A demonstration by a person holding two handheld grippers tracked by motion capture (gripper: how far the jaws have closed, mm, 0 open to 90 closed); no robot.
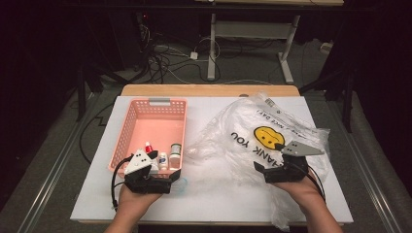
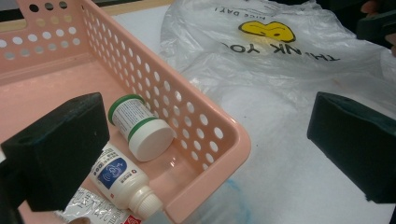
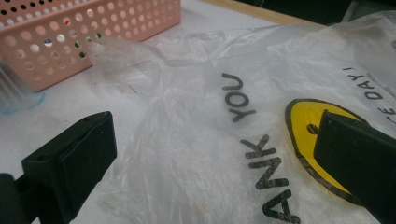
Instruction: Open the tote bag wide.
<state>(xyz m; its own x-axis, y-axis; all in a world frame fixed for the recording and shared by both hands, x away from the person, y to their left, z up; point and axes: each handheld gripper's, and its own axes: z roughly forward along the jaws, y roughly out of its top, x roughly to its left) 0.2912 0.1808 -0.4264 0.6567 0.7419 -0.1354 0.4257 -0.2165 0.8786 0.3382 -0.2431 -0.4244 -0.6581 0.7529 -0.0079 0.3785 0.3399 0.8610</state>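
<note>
Hovering over the plastic bag [image 1: 262, 141] at table [image 1: 209, 199] right, right tongs [image 3: 210, 163] gape wide, nothing gripped, bag just lying under them. Left tongs [image 2: 201, 149] also released, straddling near corner of pink basket [image 2: 205, 121] w/ white bottle [image 2: 123, 179] & green-lidded jar [image 2: 140, 126] inside.

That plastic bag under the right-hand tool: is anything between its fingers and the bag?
Nothing visible. The right gripper hangs with its fingers spread wide directly over the plastic bag, which lies flat on the table. The pink basket sits off to the side, out of the way.
</note>
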